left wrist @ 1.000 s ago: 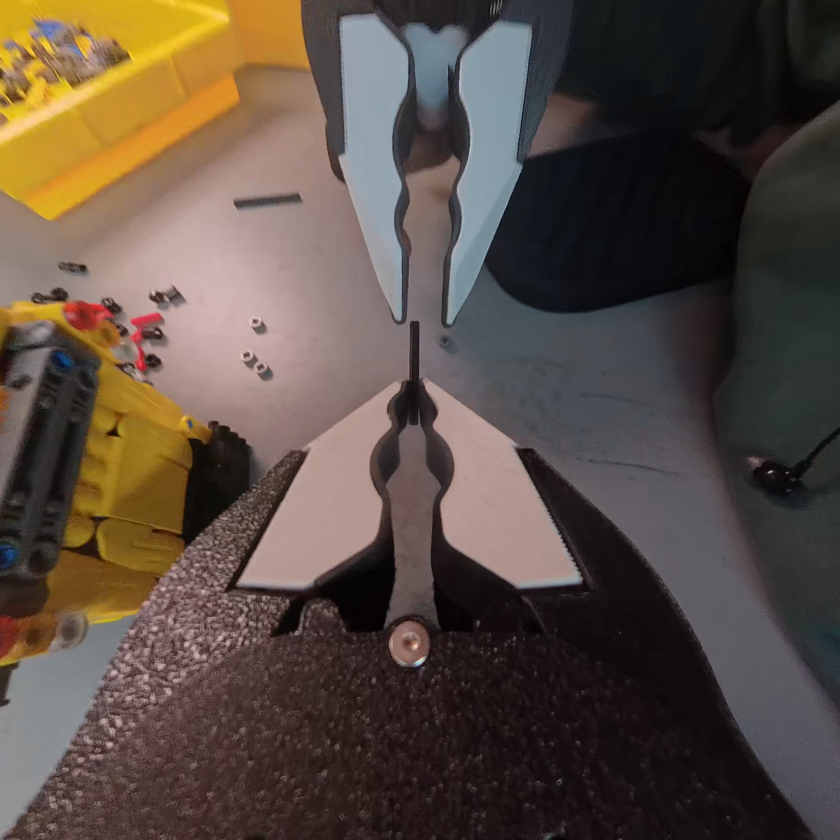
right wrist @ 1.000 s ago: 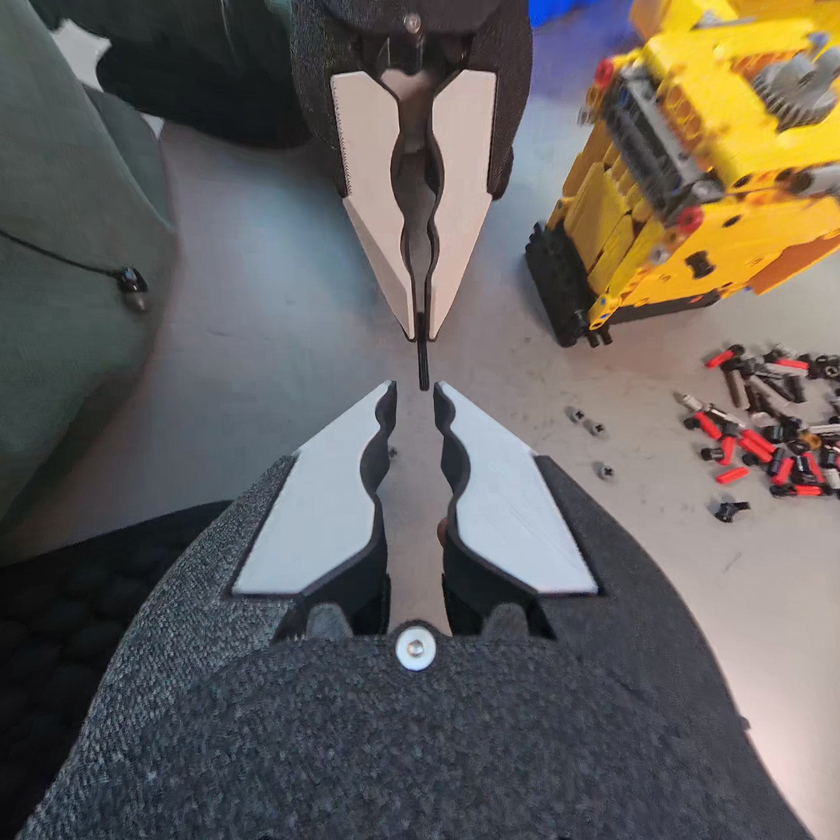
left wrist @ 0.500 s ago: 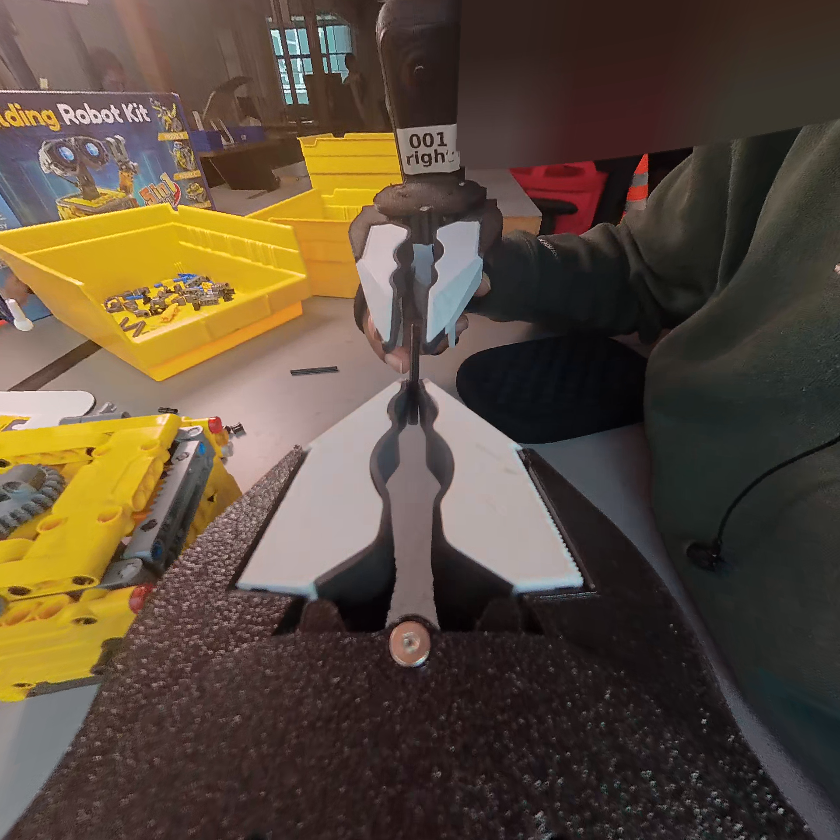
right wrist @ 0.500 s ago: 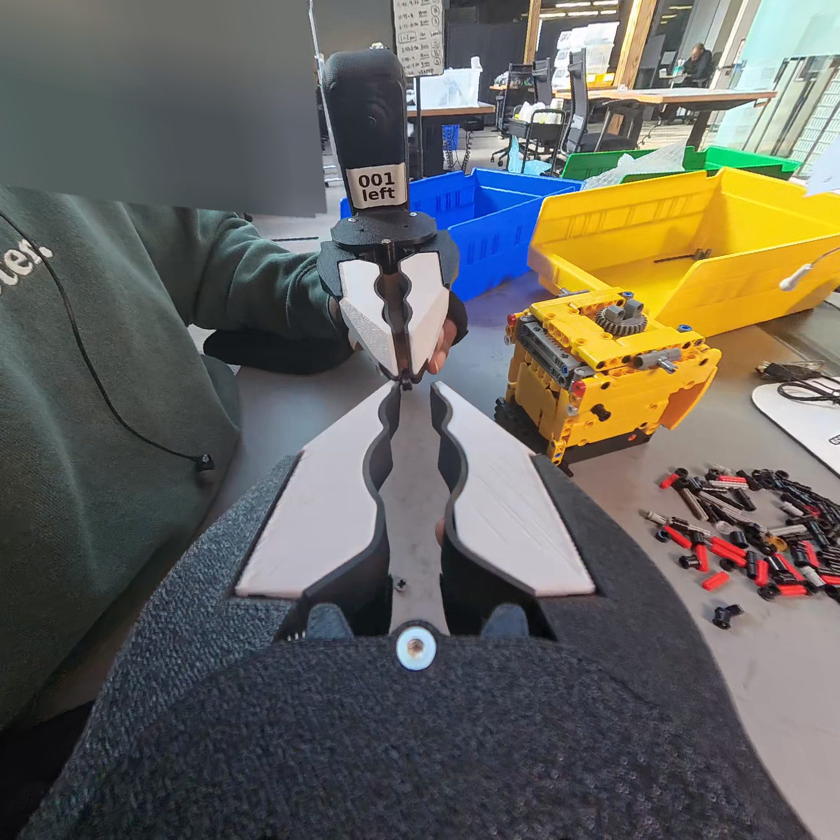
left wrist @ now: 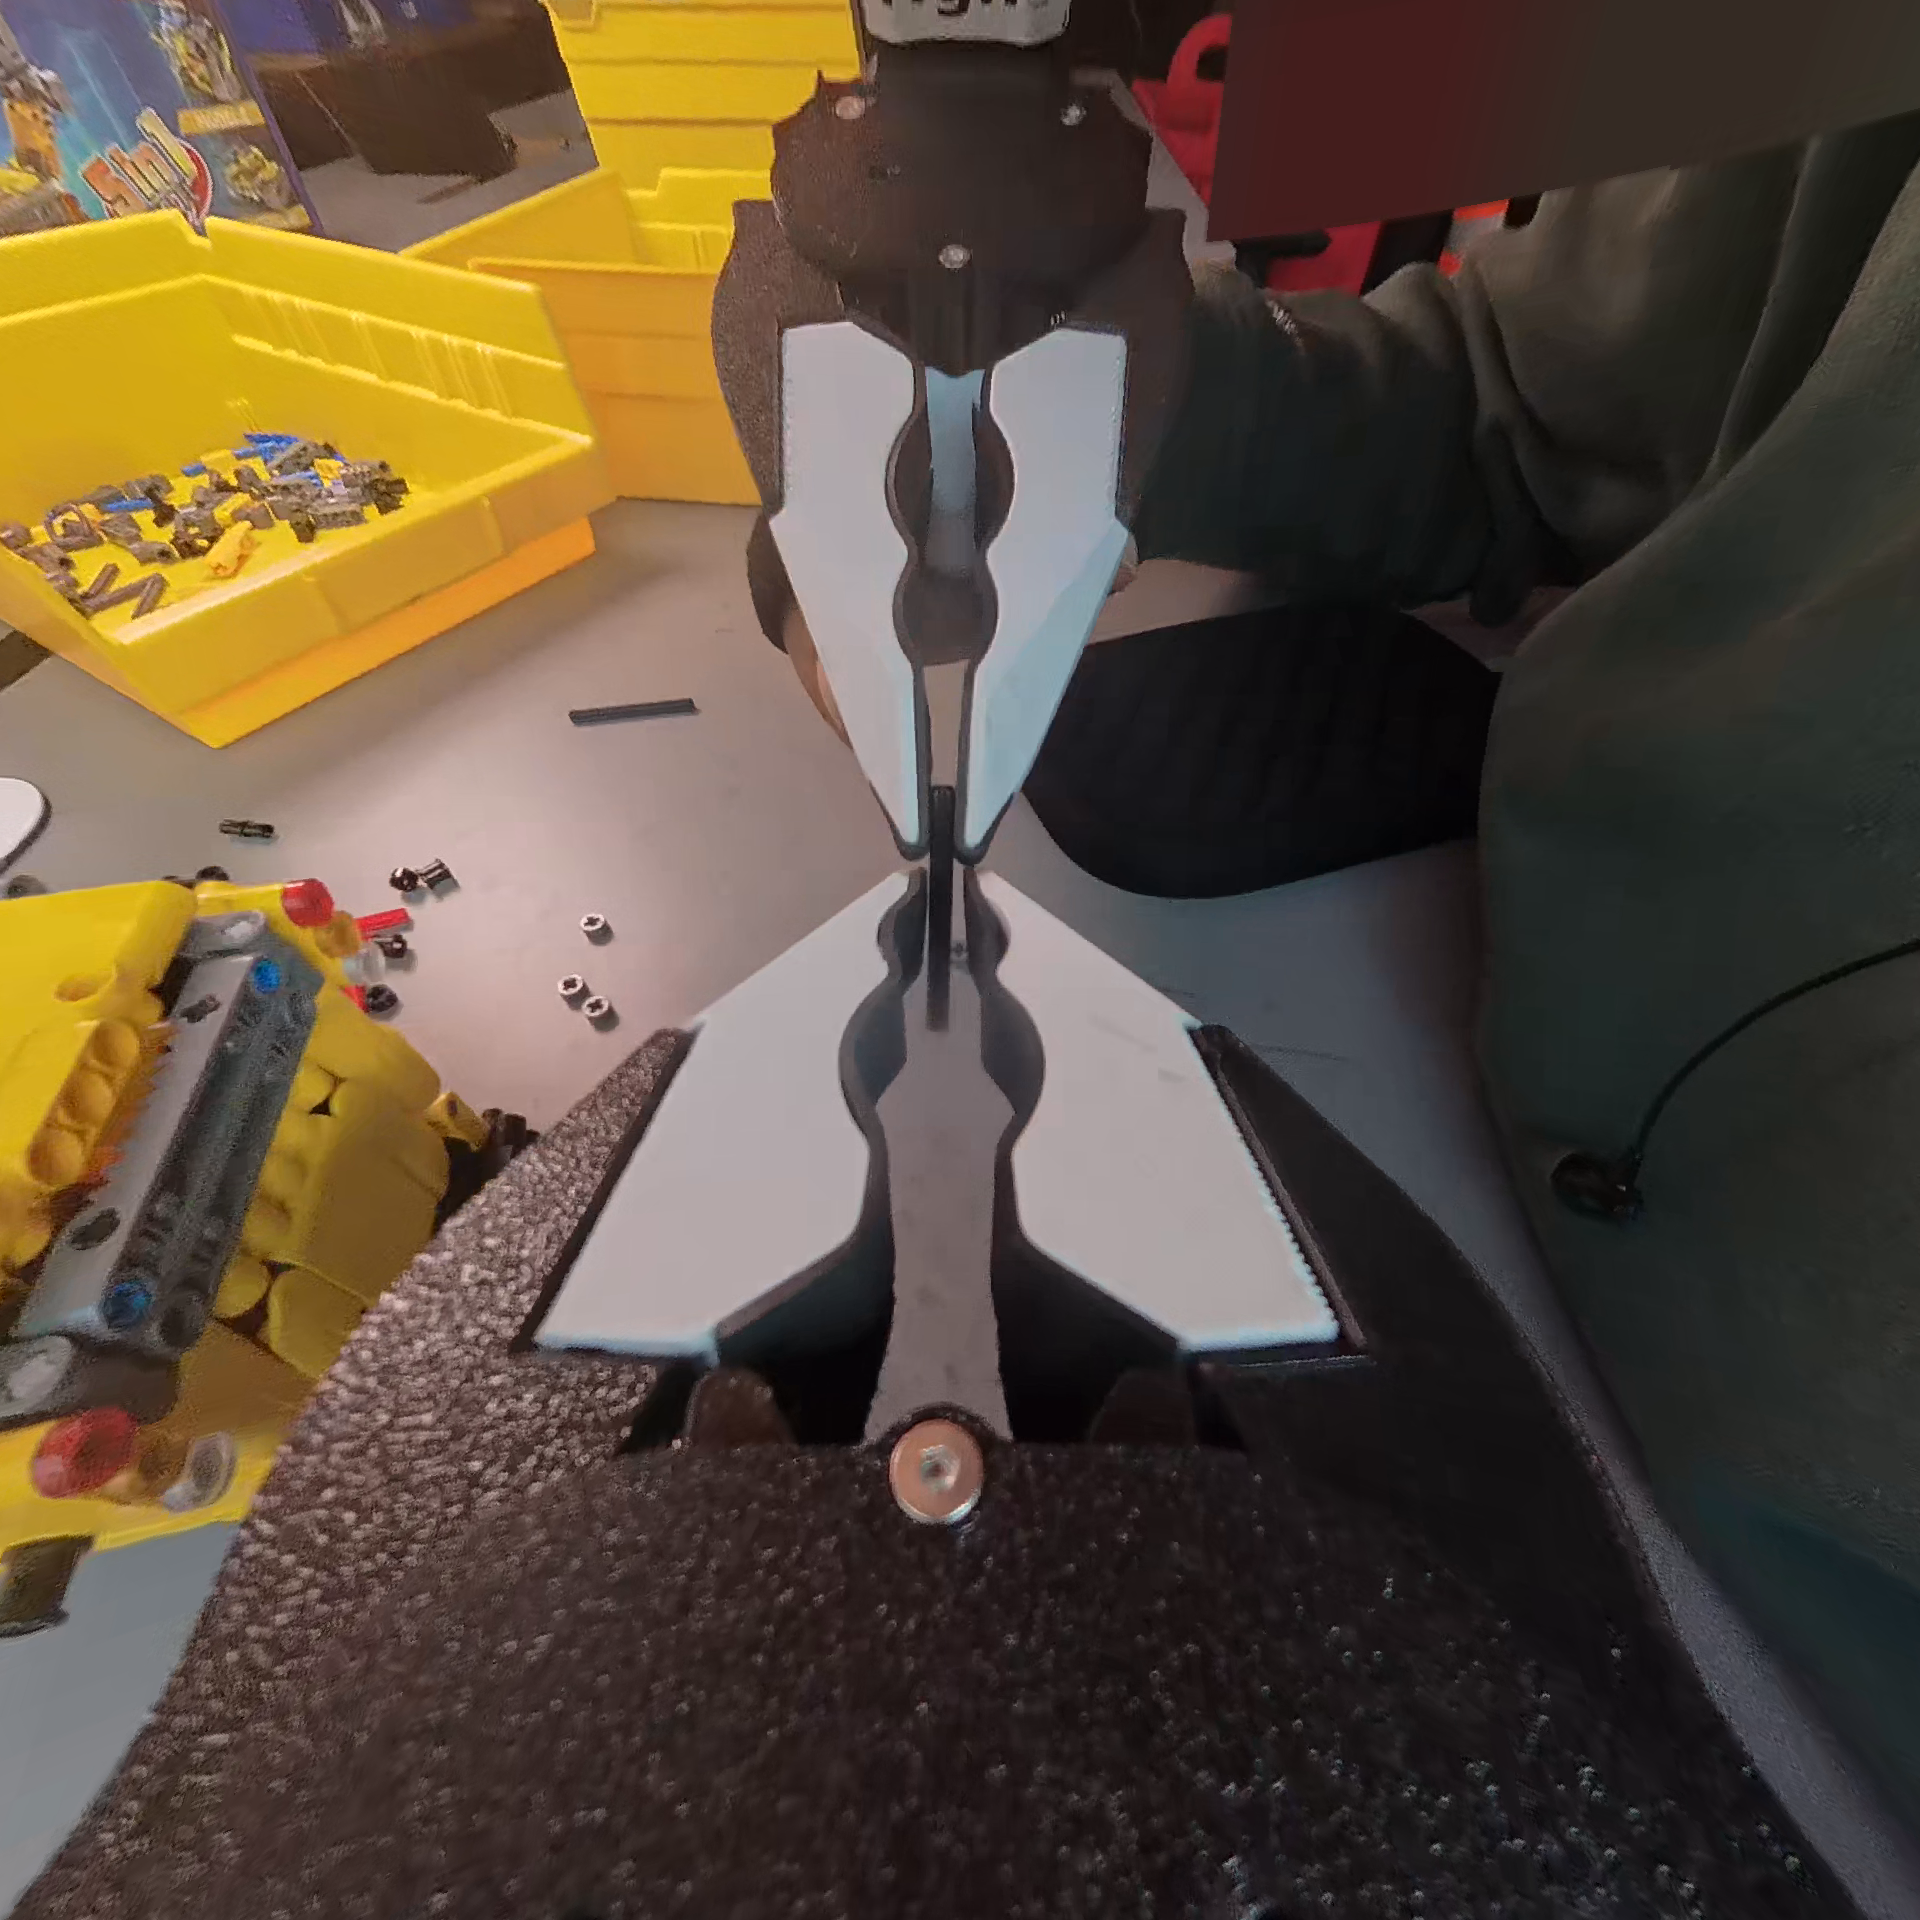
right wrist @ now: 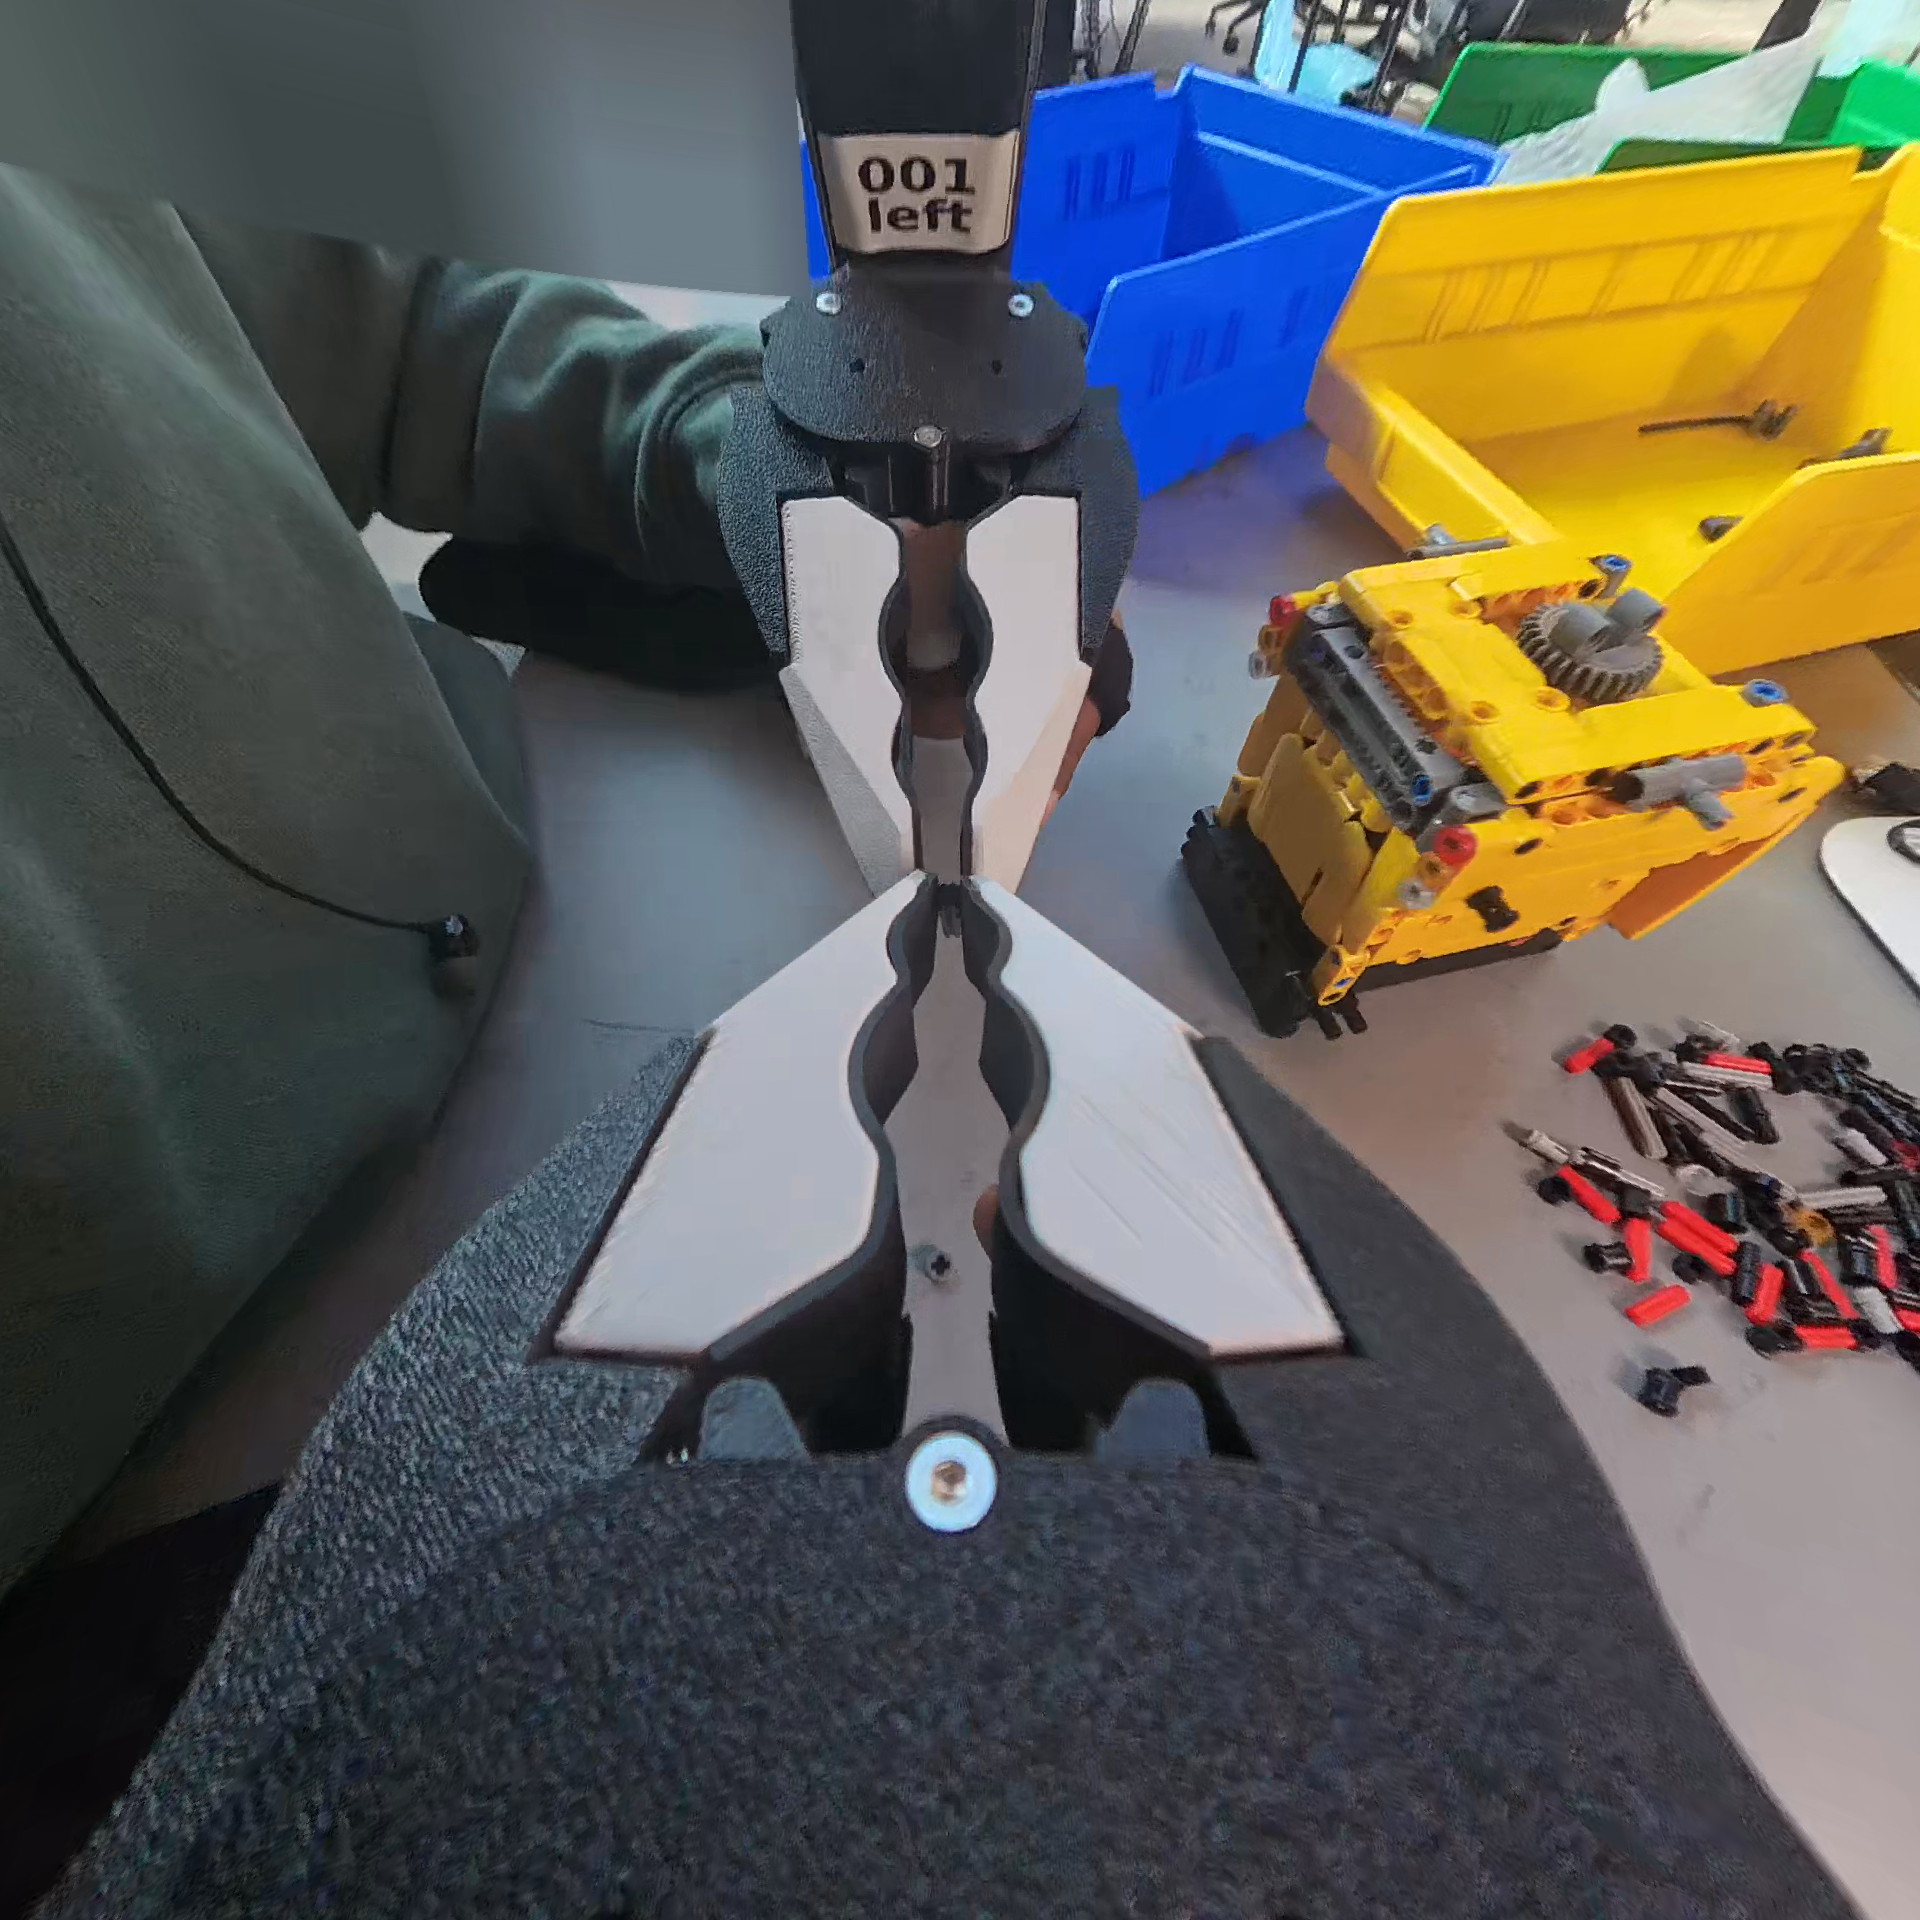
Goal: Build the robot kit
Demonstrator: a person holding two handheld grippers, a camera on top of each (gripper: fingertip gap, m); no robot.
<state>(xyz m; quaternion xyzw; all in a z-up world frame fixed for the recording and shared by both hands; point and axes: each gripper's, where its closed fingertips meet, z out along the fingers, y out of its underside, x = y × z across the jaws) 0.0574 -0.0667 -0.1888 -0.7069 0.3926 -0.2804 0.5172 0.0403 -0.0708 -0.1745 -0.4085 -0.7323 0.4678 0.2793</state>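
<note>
Left gripper [left wrist: 940, 883] and right gripper [left wrist: 940, 836] tip to tip above grey table [left wrist: 675, 831]. Thin black axle [left wrist: 940, 914] spans both; right pinches top end, left's tips narrowly parted around it, grip unclear. Yellow brick model [right wrist: 1507, 790] right of right gripper, loose pins [right wrist: 1756, 1195] nearer. Yellow bin [left wrist: 281, 499] left of left gripper; blue bin [right wrist: 1226, 249] behind.

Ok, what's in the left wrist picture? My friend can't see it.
Two tongs meet tip to tip over a grey table, left tongs below, right tongs above, a thin black rod between their tips. A yellow brick model sits left, a yellow bin behind it.
</note>
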